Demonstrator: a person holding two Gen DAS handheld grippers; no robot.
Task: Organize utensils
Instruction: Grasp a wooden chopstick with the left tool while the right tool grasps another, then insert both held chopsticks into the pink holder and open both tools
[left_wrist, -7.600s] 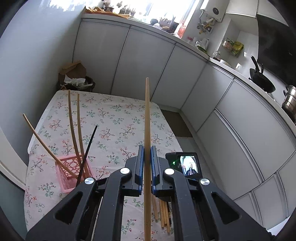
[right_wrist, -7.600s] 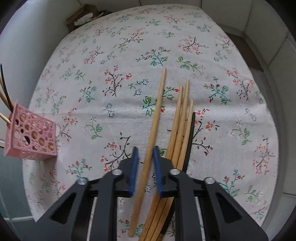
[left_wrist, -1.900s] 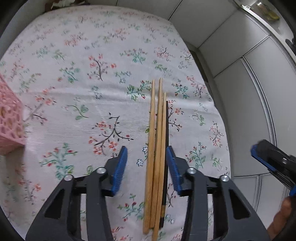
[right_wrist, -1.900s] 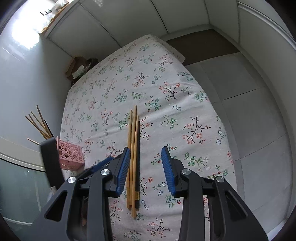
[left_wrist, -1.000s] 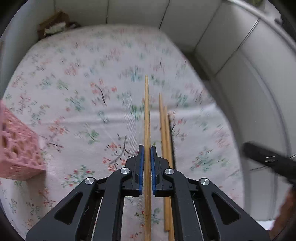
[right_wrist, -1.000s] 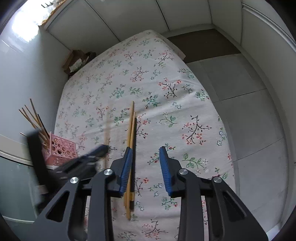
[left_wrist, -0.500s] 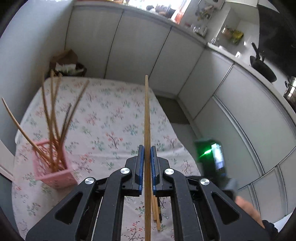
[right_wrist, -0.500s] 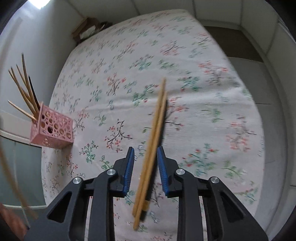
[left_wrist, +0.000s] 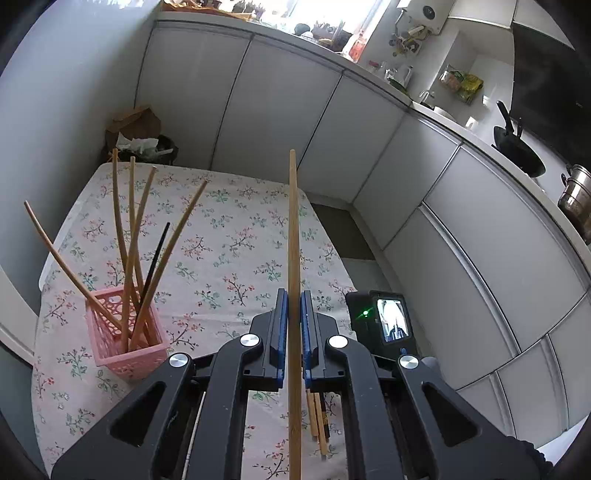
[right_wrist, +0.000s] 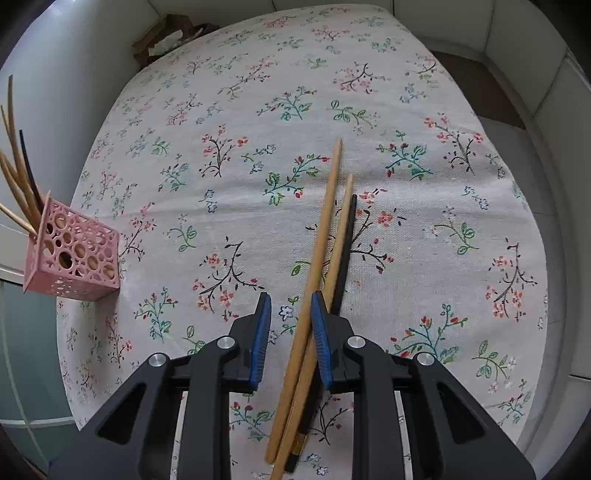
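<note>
Spreading under both views, the desk wears a woven floral cloth. The pink holder, a square plastic basket pierced with round holes, stands near its left edge with several thin wooden chopsticks and one black one fanning out of it. The left tool is pinched tight on a single wooden chopstick, held upright above the desk. The right tool stands narrowly parted over the loose chopsticks, two smooth wooden ones and a black one lying together on the cloth; its right pad touches them.
</note>
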